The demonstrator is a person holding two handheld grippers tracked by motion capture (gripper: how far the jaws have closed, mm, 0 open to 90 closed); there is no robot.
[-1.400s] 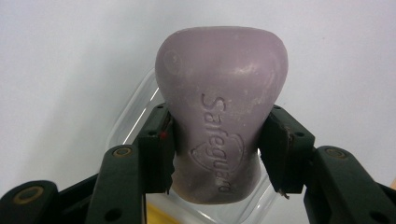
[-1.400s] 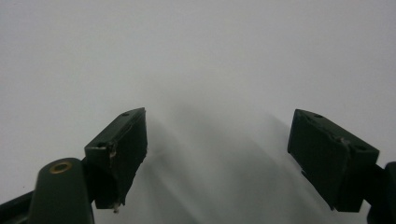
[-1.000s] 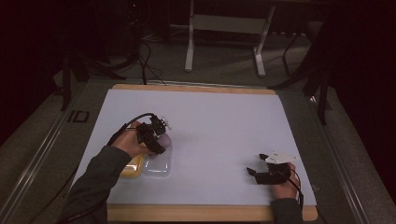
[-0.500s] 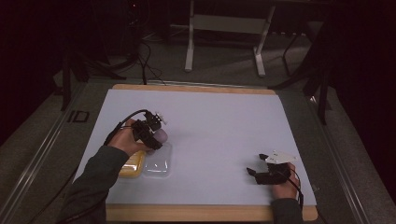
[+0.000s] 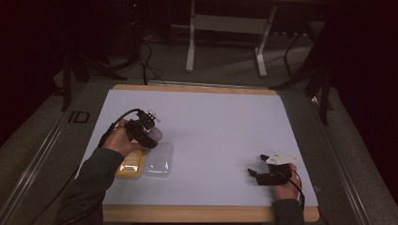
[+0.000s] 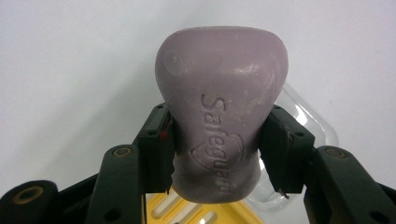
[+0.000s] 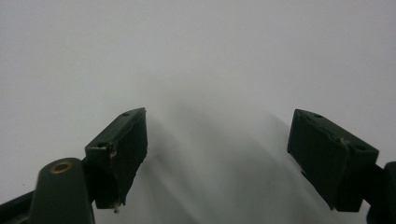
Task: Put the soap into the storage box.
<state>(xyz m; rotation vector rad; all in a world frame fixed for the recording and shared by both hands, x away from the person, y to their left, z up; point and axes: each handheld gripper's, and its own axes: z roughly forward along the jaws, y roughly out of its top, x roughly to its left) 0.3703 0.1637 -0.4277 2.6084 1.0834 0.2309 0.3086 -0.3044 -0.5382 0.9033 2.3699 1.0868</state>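
room's pretty dark overall, most of the light lands on the table (image 5: 216, 96) and everything past it fades into near black. the table has a pale wooden edge with a white sheet (image 5: 220, 136) covering nearly the whole top. around it the floor (image 5: 225, 65) looks like grey carpet. behind the table stands a light metal stand (image 5: 225, 23) with two legs and a crossbar. a bunch of black cables (image 5: 145, 51) snakes over the floor at the back left. dark chair or stand legs (image 5: 319, 79) show at the right, more dark legs (image 5: 70, 79) at the left. a metal rail (image 5: 33, 159) runs along the floor on the left side.
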